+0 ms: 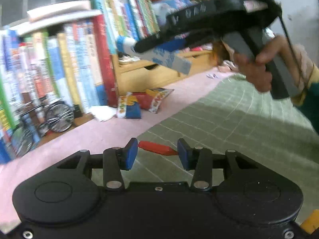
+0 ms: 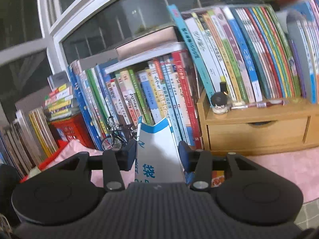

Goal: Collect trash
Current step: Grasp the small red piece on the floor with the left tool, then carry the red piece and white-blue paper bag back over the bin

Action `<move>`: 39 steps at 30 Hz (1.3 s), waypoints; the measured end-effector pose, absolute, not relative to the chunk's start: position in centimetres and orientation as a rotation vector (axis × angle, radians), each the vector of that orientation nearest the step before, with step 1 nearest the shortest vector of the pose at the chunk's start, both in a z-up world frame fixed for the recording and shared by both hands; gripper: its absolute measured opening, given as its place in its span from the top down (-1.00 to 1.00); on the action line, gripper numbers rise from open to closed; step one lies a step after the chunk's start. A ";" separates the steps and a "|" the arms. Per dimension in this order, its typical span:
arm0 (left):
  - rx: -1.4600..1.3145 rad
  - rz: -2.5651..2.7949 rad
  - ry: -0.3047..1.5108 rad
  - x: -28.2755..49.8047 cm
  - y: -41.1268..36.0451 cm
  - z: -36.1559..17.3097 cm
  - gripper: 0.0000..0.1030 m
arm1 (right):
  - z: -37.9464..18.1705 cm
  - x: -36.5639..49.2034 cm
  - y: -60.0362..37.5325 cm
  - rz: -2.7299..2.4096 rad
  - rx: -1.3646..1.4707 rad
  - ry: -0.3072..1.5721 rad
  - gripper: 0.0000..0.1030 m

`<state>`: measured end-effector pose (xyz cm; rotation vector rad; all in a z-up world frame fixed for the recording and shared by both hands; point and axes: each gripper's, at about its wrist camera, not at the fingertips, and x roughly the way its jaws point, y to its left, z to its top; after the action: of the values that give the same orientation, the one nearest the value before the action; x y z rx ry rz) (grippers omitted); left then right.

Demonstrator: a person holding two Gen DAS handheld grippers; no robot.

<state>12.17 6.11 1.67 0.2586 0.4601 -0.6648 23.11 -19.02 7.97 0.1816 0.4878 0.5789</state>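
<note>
Pinching a thin red plastic strip (image 1: pixel 157 148) between its blue pads, the left gripper (image 1: pixel 157 152) sits low in the centre of the left wrist view, above a green checked mat (image 1: pixel 229 119). Crumpled colourful snack wrappers (image 1: pixel 145 101) lie on the pink cloth (image 1: pixel 111 131) mid-frame, well beyond it. In the upper right of that view, the right gripper (image 2: pixel 157 155) clamps a white-and-blue paper carton (image 2: pixel 157 149). In the right wrist view, this carton stands centred between the pads, before upright books (image 2: pixel 159 91).
</note>
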 end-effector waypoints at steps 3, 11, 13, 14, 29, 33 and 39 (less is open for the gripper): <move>0.248 -0.637 0.448 9.2 6.6 3.2 0.20 | 7.8 21.2 -18.5 0.576 0.164 0.501 -0.04; 0.258 -0.592 0.492 2.7 6.7 5.5 0.20 | 8.5 16.1 -19.5 0.563 0.167 0.537 0.11; 0.220 -0.578 0.516 1.1 6.9 5.5 0.20 | 8.5 14.4 -19.9 0.588 0.176 0.542 0.12; 0.207 -0.561 0.515 0.1 7.0 5.6 0.20 | 8.4 13.7 -20.1 0.597 0.179 0.557 0.14; 0.281 -0.535 0.427 -12.4 6.8 7.0 0.19 | 8.9 0.8 -21.1 0.683 0.019 0.593 0.14; 0.266 -0.531 0.446 -14.7 6.8 6.5 0.19 | 8.0 -2.2 -22.0 0.716 0.072 0.614 0.14; 0.233 -0.526 0.474 -17.6 7.2 5.6 0.19 | 6.8 -6.1 -23.6 0.695 0.095 0.627 0.14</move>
<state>-17.60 7.17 5.57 0.2332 0.4744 -0.5263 -6.09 -23.58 6.78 0.0951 0.6275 0.6947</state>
